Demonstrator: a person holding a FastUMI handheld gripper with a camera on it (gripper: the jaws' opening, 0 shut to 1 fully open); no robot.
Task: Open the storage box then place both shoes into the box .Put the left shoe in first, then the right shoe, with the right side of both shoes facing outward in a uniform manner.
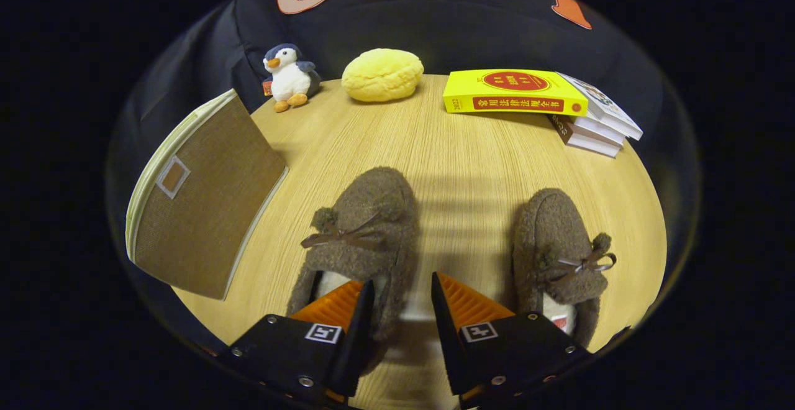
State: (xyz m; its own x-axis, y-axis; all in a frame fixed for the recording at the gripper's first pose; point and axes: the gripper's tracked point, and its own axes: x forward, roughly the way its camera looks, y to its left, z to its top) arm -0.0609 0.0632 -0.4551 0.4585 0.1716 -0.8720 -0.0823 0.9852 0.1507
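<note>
A plush penguin (pixel 287 76) stands upright at the upper left of the frame, on the far corner of the wooden table (pixel 447 155). Just to its right, near the top centre, lies a round yellow bun-shaped cushion (pixel 382 74), apart from the penguin. At the upper right a thick yellow book (pixel 514 91) lies flat, spine toward the camera, resting on a small stack of books (pixel 596 125) that juts out past it at the table's right edge. The tabletop is pale wood grain, with striped shadows across its middle
</note>
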